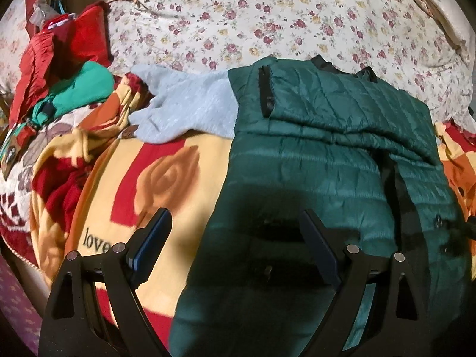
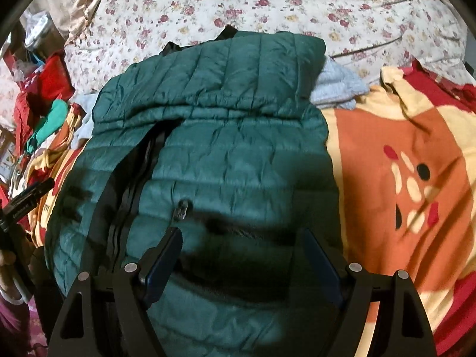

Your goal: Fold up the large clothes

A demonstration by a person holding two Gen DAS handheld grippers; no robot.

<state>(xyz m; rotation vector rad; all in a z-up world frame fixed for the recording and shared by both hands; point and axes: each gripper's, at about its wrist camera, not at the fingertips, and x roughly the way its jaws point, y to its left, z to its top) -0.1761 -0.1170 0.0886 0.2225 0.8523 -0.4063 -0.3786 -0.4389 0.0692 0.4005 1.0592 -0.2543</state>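
Note:
A dark green quilted jacket [image 1: 327, 154] lies on the bed, its sleeves folded across the chest and its black zipper down the front; it also shows in the right wrist view [image 2: 232, 154]. My left gripper [image 1: 235, 223] is open and empty, hovering over the jacket's lower left edge. My right gripper [image 2: 241, 238] is open and empty, hovering over the jacket's lower right part, beside a pocket zip pull [image 2: 182, 208]. The left gripper's tip [image 2: 32, 193] shows at the left edge of the right wrist view.
The jacket rests on a yellow, red and orange blanket [image 1: 166, 178] [image 2: 401, 163]. A light grey sweater [image 1: 184, 104] lies under the jacket's far part. Red and green clothes [image 1: 68, 68] are piled at far left. A floral quilt [image 1: 267, 20] lies behind.

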